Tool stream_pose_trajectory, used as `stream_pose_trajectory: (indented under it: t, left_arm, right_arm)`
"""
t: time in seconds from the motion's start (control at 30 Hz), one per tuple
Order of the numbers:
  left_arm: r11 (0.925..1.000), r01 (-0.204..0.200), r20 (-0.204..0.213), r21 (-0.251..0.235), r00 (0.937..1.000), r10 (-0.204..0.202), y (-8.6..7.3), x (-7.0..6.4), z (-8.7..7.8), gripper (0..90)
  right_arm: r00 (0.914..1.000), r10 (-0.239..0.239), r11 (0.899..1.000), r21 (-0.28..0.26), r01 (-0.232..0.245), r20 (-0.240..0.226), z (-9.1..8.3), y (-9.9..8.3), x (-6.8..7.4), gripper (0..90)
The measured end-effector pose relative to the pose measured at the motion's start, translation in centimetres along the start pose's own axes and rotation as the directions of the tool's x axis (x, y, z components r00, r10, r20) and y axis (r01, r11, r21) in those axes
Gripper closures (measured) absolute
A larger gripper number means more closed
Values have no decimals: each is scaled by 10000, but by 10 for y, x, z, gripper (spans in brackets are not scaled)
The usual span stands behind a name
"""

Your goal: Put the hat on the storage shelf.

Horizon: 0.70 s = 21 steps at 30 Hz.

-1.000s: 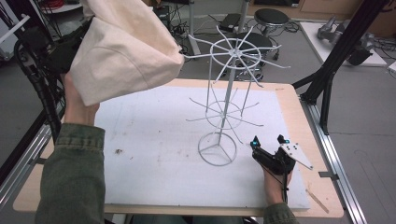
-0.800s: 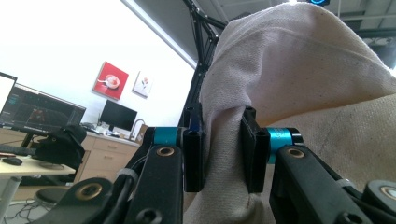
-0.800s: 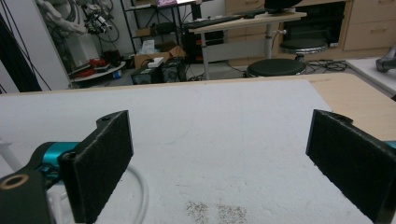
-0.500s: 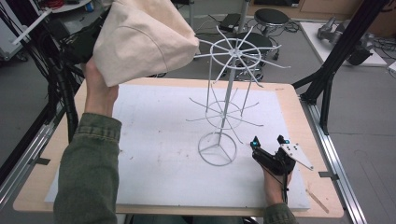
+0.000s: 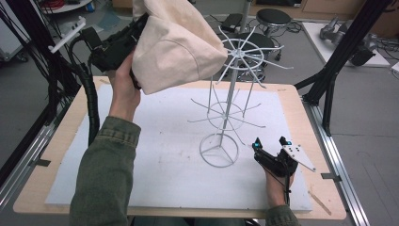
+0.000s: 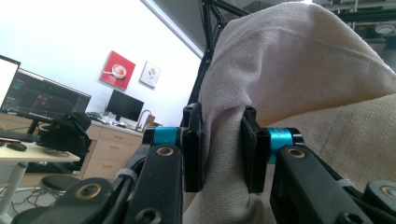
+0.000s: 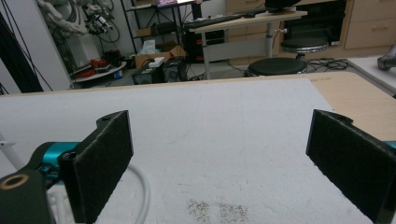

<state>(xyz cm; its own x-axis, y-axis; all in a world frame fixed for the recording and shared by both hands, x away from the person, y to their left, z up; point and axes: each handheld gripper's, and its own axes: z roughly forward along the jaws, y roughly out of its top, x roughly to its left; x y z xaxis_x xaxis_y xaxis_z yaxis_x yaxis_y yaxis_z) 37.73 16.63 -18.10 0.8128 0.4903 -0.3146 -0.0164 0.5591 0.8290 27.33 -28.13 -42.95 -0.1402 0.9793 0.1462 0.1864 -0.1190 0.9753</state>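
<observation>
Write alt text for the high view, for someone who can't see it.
A person's left gripper holds a cream cloth bag in the air beside the top of a white wire rack. The right gripper rests open on the white mat near the rack's base.

The wire rack (image 5: 229,101) stands mid-table (image 5: 56,141); the cloth bag (image 5: 176,44) hangs above its left-rear corner, the right gripper (image 5: 272,142) near the front-right edge.
</observation>
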Motion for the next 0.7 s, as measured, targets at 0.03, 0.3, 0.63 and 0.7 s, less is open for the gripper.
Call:
stream_pose_trajectory:
  t: [0.03,0.3,0.63,0.7]
  left_arm:
    - [10000,59,-15,-6,10000,-59,-2,2,-1,740]
    - [10000,47,-25,22,10000,-47,-7,9,-11,740]
    - [9983,-219,-270,542,9994,234,-15,20,-18,739]
    - [9980,-209,-324,596,9992,228,-18,23,-20,739]
  right_arm:
    - [10000,-10,10000,26,10,-6,0,0,0,61]
    - [10000,-30,10000,48,30,-1,0,0,0,61]
    - [10000,-69,10000,22,69,5,0,0,0,61]
    - [10000,-67,10000,24,67,17,1,0,0,61]
